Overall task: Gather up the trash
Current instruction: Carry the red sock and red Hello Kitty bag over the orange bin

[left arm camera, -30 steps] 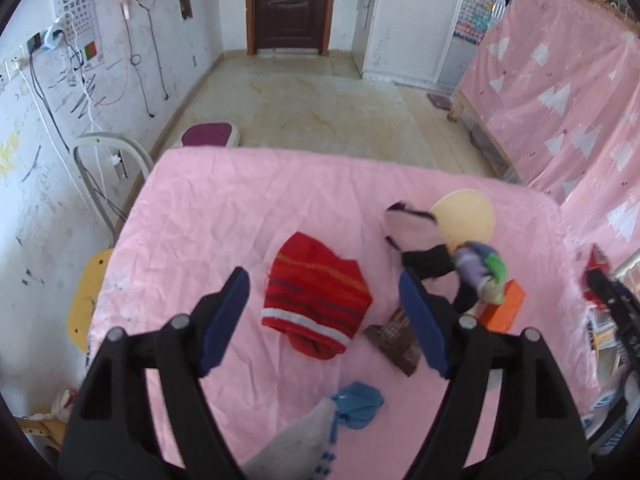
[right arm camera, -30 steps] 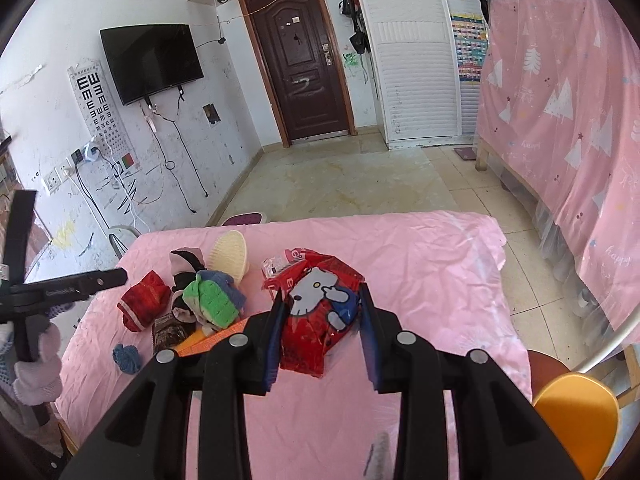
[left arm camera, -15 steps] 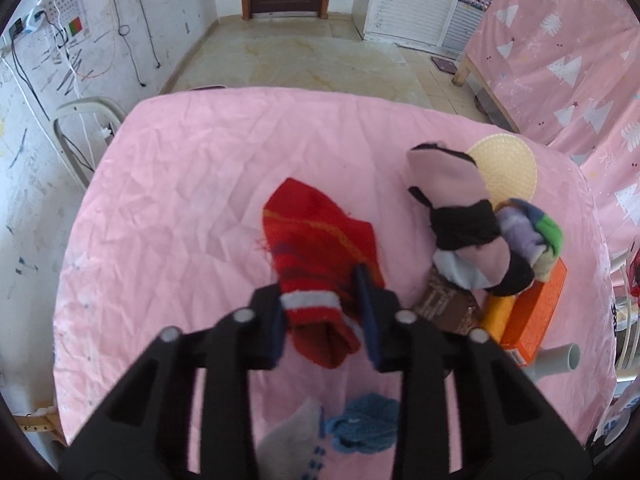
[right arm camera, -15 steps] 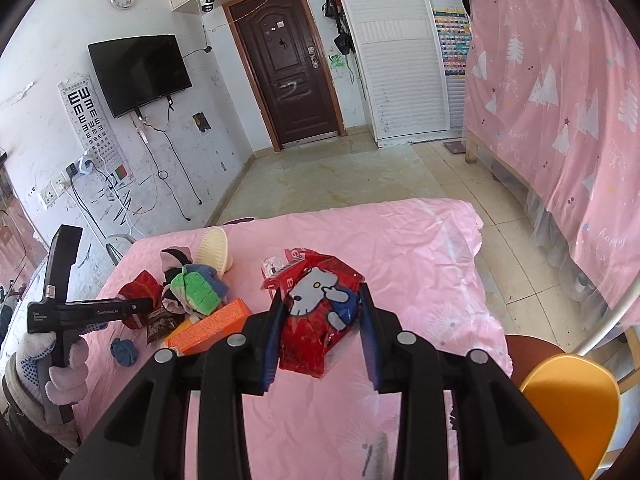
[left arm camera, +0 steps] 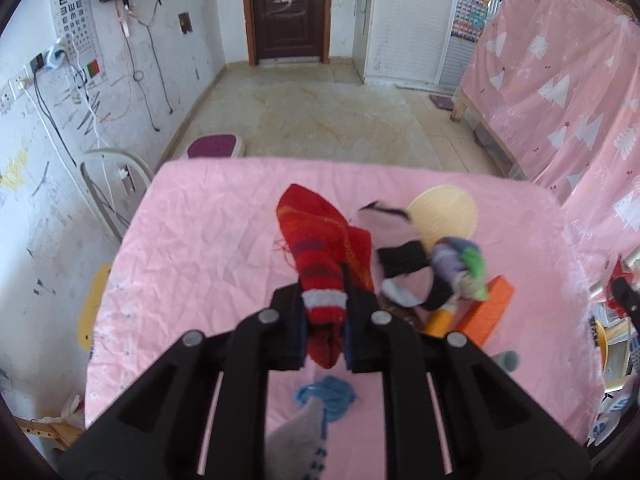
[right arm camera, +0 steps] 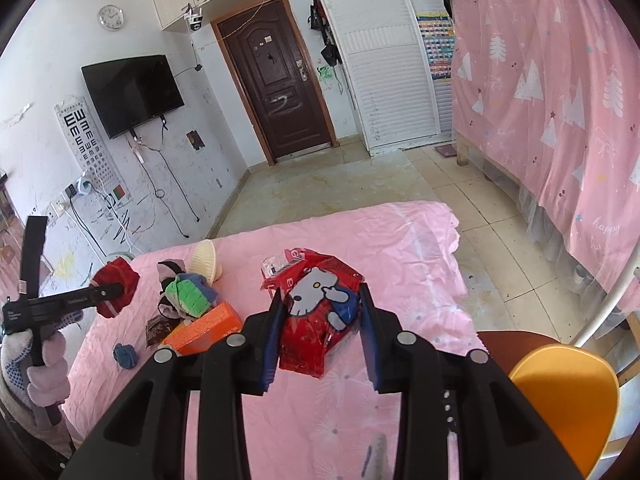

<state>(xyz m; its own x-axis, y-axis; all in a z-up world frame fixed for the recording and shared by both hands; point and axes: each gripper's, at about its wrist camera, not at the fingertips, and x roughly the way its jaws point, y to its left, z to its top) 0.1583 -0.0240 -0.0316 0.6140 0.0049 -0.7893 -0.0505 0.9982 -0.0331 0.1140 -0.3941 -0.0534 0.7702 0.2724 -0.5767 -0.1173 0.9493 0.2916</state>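
Lifted red sock [left arm camera: 320, 248] now hangs in left gripper [left arm camera: 325, 320]

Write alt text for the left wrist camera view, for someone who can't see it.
The left gripper has its jaws shut on a red striped sock, lifted above a pink-covered table. To its right lie mixed socks, an orange box and a cream dish.

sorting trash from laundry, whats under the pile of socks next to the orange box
Under the mixed sock pile, a brown crinkled wrapper pokes out on the pink tablecloth, beside the orange box. A yellow tube-like item shows below. Anything deeper is hidden.
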